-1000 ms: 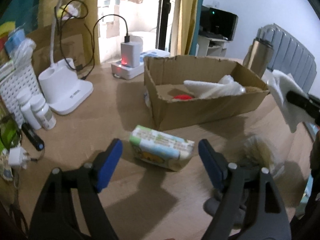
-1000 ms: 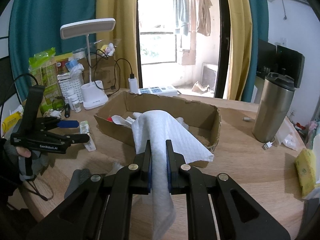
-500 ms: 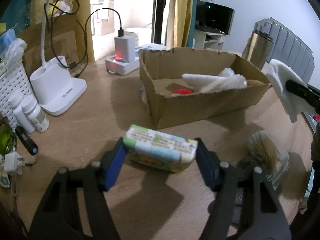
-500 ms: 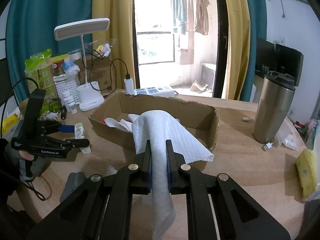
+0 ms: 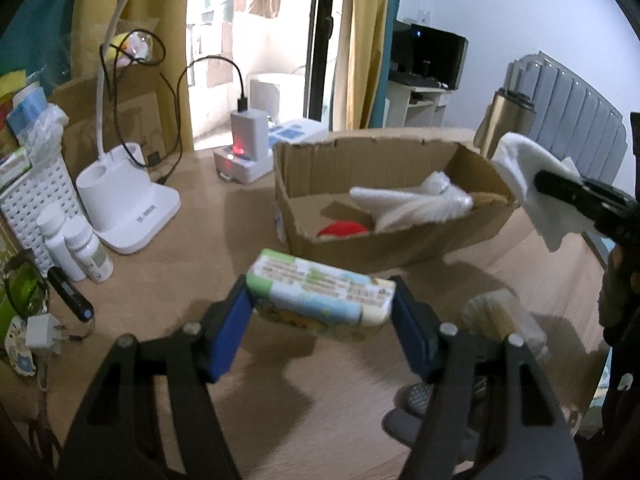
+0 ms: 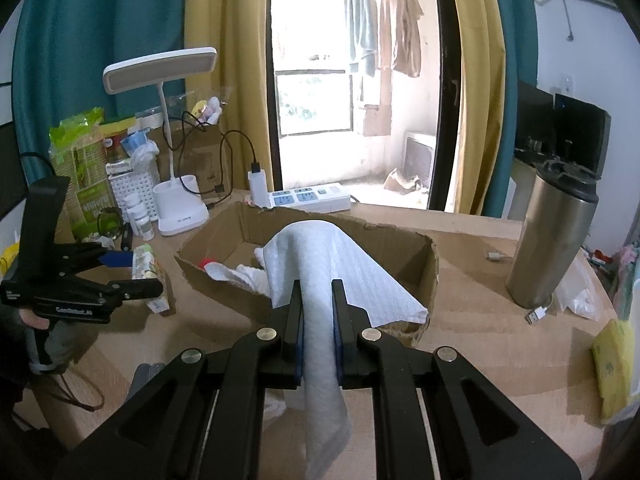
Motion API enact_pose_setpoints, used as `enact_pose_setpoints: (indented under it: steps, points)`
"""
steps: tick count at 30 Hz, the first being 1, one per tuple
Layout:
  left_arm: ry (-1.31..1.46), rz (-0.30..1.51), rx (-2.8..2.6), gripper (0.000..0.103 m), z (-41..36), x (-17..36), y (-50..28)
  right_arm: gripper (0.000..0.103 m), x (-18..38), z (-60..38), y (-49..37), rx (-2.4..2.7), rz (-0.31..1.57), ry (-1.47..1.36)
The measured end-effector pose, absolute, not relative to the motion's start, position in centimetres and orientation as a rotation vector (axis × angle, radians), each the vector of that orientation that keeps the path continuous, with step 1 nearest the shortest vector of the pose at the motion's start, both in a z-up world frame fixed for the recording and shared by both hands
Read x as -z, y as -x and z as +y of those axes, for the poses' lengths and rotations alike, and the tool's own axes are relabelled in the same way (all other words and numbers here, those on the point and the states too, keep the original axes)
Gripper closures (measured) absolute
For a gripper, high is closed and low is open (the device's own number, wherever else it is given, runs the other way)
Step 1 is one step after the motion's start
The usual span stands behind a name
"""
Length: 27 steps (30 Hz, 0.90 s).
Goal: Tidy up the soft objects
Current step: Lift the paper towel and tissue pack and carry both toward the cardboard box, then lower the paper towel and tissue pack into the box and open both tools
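So at this point both hands were loaded. My left gripper [image 5: 322, 316] had its blue pads clamped on the two short ends of the tissue pack [image 5: 320, 304], so the pack's long axis ran crosswise to the fingers, and it looked lifted a bit off the table [image 5: 280, 392] judging by the shadow under it. My right gripper [image 6: 317, 312] was pinched nearly closed on a white cloth [image 6: 320, 276], which draped forward over the fingertips and hung down behind them.

The thing that mattered: the cardboard box [image 5: 384, 240] sat straight ahead of the left gripper, its near wall just beyond the pack, and its long side ran roughly parallel to the pack. From the right wrist view the box [image 6: 404, 240] was also dead ahead, with the cloth hanging over the near rim, so I'd say the right hand was nearer to dropping. Box already held white cloths and something red.
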<state>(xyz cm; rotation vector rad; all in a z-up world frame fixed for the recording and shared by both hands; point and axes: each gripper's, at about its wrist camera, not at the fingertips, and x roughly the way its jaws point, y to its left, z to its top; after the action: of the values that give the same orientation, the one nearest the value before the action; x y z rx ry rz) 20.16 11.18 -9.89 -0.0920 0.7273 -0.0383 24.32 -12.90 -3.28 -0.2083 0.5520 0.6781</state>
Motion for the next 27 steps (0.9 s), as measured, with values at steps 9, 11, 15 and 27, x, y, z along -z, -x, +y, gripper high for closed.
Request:
enact_pose_setpoints:
  steps: [9,11,15,27]
  points:
    - [0.108,0.675,0.033,0.035,11.5,7.5,-20.3,0.091,2.8,-12.4,-25.6,-0.693,0.548,0.204]
    - [0.113,0.66,0.039,0.035,11.4,6.9,-20.5,0.091,2.7,-12.2,-26.0,-0.697,0.549,0.203]
    - [0.126,0.645,0.05,0.035,11.3,6.1,-21.2,0.091,2.6,-11.7,-26.6,-0.709,0.552,0.204]
    - [0.159,0.659,0.067,0.035,11.0,6.5,-24.1,0.091,2.9,-9.7,-29.1,-0.738,0.571,0.196]
